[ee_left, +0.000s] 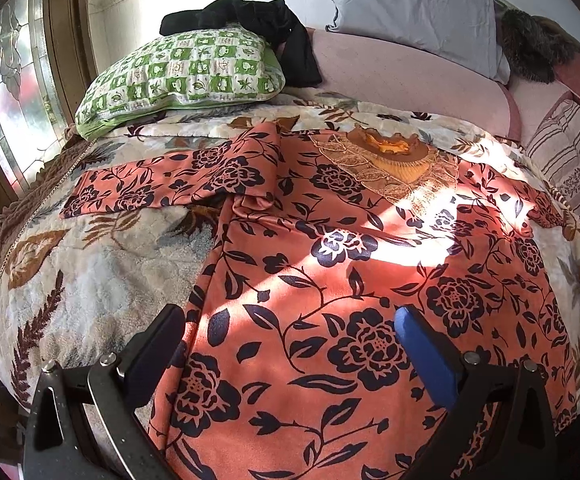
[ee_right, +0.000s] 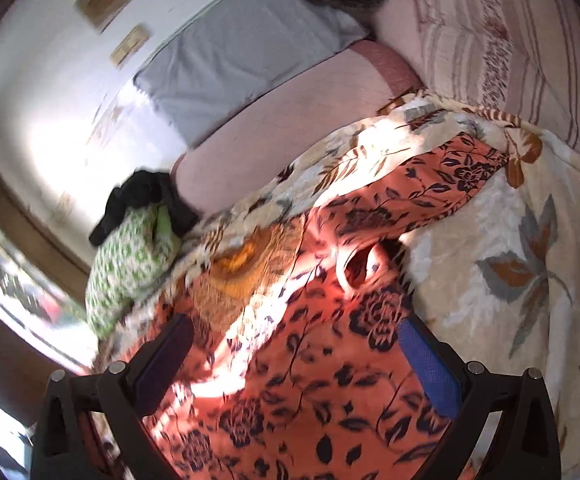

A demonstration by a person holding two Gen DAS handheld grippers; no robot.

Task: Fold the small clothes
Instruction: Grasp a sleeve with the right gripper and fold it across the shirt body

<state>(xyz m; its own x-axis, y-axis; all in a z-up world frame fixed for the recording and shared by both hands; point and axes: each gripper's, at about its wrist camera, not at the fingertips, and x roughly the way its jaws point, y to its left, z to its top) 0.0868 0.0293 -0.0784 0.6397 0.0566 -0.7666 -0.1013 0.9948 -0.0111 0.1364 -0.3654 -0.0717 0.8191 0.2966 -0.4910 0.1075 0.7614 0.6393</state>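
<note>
An orange dress with dark blue flowers point(ee_left: 310, 280) lies spread flat on the bed, gold embroidered neckline point(ee_left: 394, 160) at the far end, one sleeve point(ee_left: 161, 188) stretched out to the left. My left gripper point(ee_left: 290, 320) is open and empty above the lower skirt. In the right wrist view the same dress point(ee_right: 310, 380) lies under my right gripper point(ee_right: 294, 340), which is open and empty; its right sleeve point(ee_right: 430, 184) reaches up and right. That view is blurred.
A floral blanket point(ee_left: 89, 272) covers the bed. A green checked pillow point(ee_left: 185, 76) with a black garment point(ee_left: 257, 20) on it lies at the far left. A grey pillow point(ee_left: 418, 12) and a striped cushion point(ee_left: 570, 164) lie at the far right. A window point(ee_left: 5, 92) is at left.
</note>
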